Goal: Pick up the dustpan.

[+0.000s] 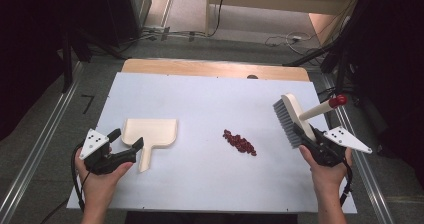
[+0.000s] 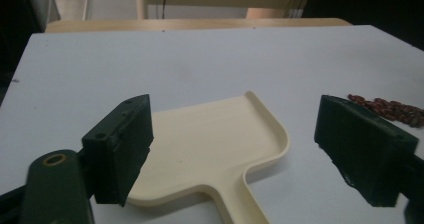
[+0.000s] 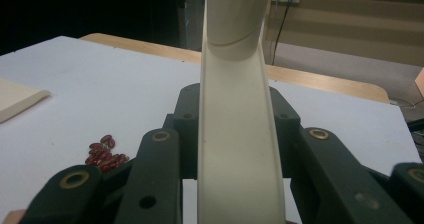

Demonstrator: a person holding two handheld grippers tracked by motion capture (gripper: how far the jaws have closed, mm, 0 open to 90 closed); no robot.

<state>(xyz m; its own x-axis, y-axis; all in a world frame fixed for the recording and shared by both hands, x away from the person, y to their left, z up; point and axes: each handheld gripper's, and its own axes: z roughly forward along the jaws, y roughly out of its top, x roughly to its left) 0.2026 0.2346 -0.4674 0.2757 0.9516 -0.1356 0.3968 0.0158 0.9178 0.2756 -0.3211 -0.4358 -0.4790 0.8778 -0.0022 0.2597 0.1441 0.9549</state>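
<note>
A cream dustpan (image 1: 150,133) lies flat on the white table sheet (image 1: 210,99) at the left, with its handle pointing toward the near edge. My left gripper (image 1: 127,140) stands open astride that handle; in the left gripper view the dustpan (image 2: 215,144) lies between the spread jaws of the gripper (image 2: 240,151), and neither pad touches it. At the right, my right gripper (image 1: 306,136) is shut on a cream brush (image 1: 292,116) with grey bristles and a red-tipped handle (image 1: 337,101). The brush body (image 3: 235,109) rises between the jaws of the right gripper (image 3: 235,134). A small heap of red beans (image 1: 240,142) lies mid-table.
The beans (image 2: 390,109) lie to the right of the dustpan, and to the left of the brush in the right gripper view (image 3: 105,154). A wooden table edge (image 1: 215,68) runs along the far side. Metal rails (image 1: 45,139) flank the table, and cables lie on the floor beyond.
</note>
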